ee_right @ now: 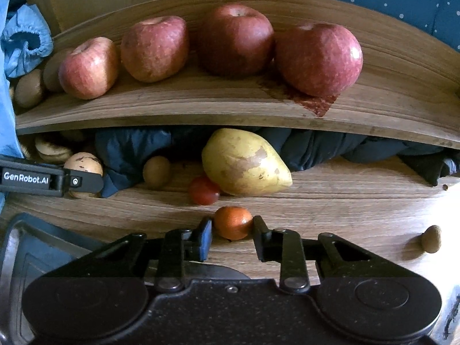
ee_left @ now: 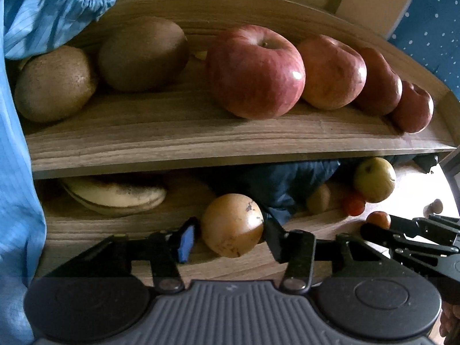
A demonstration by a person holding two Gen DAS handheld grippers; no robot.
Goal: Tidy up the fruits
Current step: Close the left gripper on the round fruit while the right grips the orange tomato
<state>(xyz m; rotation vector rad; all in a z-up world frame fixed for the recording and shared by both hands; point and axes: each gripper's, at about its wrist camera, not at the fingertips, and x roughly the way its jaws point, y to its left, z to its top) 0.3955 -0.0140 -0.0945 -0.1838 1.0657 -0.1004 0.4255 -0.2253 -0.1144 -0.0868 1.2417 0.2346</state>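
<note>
Here the small orange sits between the right tool's fingertips.

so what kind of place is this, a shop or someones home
Probably a home: a two-level wooden shelf of mixed loose fruit, red apples above, dark clothing stuffed behind the pear, and starry blue fabric behind.

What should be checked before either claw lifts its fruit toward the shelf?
1. Left claw flanks the round tan fruit: ok.
2. Left contact firm: cannot tell.
3. Right claw flanks the small orange: ok.
4. Right contact firm: cannot tell.
5. Bare upper shelf right of the apples: ok.
6. Red fruit and pear close behind the orange, nudge risk: not ok.
</note>
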